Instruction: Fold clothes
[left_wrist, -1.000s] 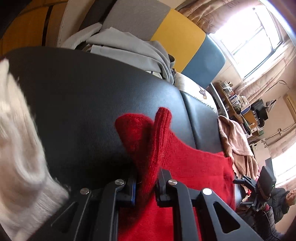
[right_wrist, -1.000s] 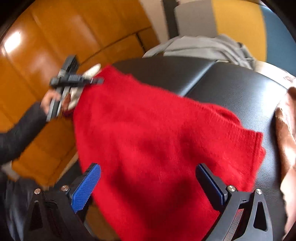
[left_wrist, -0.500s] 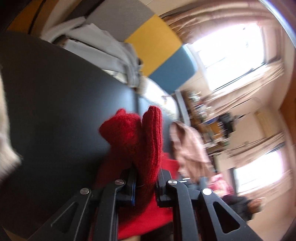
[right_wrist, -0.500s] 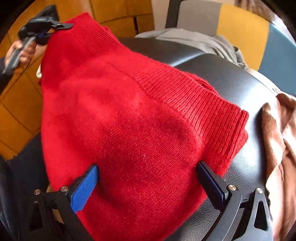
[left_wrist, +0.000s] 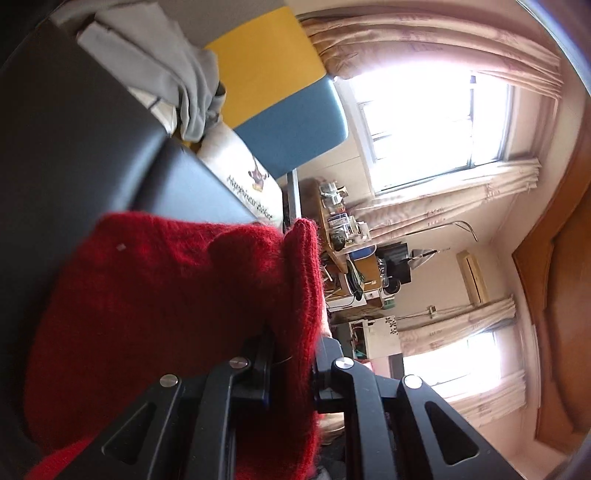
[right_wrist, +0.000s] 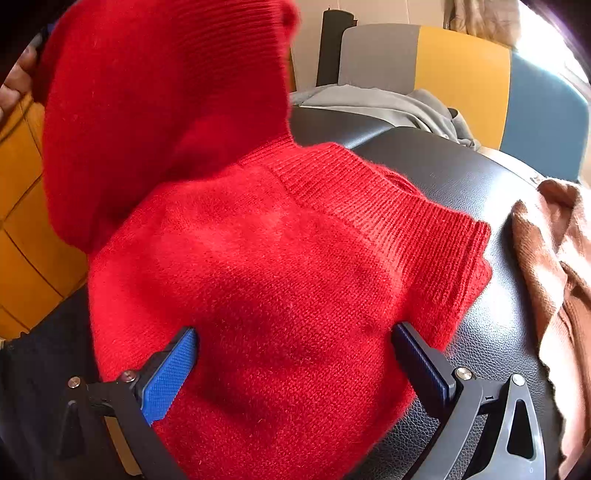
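Observation:
A red knit sweater (right_wrist: 280, 266) lies on a black leather seat (right_wrist: 491, 332), its ribbed hem toward the right. My left gripper (left_wrist: 293, 365) is shut on a ribbed edge of the sweater (left_wrist: 177, 295) and holds that part lifted; in the right wrist view the raised part (right_wrist: 159, 92) hangs over the rest at the upper left. My right gripper (right_wrist: 295, 350) is open, its blue-padded fingers (right_wrist: 170, 369) standing on either side of the sweater's lower body without pinching it.
A brown garment (right_wrist: 554, 280) lies on the seat at the right. A grey garment (right_wrist: 388, 107) is piled at the seat's far side against grey, yellow and blue cushions (right_wrist: 461, 77). Orange wood panels (right_wrist: 22, 229) stand at the left. Windows and a cluttered desk (left_wrist: 343, 243) are beyond.
My left gripper has lifted its sweater edge up and over toward the right gripper, folding the cloth over itself. The right gripper stays open and has come closer over the sweater's body.

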